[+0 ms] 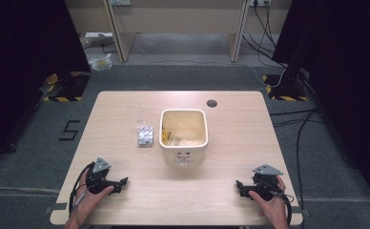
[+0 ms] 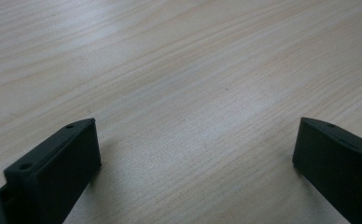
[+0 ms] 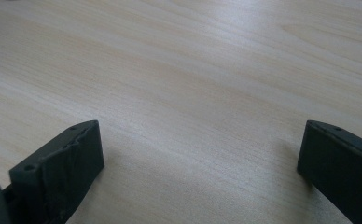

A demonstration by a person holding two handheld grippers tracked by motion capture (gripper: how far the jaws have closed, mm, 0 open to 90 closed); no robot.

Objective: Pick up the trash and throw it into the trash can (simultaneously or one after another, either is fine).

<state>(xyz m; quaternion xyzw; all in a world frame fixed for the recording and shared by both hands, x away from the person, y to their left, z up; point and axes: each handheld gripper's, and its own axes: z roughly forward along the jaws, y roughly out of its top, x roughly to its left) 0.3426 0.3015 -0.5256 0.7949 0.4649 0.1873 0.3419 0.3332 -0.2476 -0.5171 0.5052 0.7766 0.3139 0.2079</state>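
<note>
We rest at the near edge of a light wooden table (image 1: 231,200), a gripper in each hand. Our left gripper (image 1: 124,181) lies toward the near left corner, its jaws spread wide with nothing between them; its own camera looks over bare wood grain (image 2: 188,93). Our right gripper (image 1: 239,184) lies toward the near right corner, likewise spread and empty above bare wood (image 3: 193,84).

Nothing is held yet. At the middle of the table stands a cream square bin (image 1: 183,157), open at the top, with what look like a few scraps inside. Just beside its left wall lies a silvery blister pack (image 1: 145,136), flat on the wood. Behind the pack, toward the far edge, stands a clear glass (image 1: 137,112), faint and hard to make out.

The pack looks like the nearest thing to pick up, and it sits closer to our left gripper. To do the reach well, we judge we should bring the left jaws forward low over the table, come at the pack from its free left side, away from the bin wall, and close across its narrow width. It is thin and flat, so one jaw may need to slip under an edge. We should keep clear of the glass behind it.
</note>
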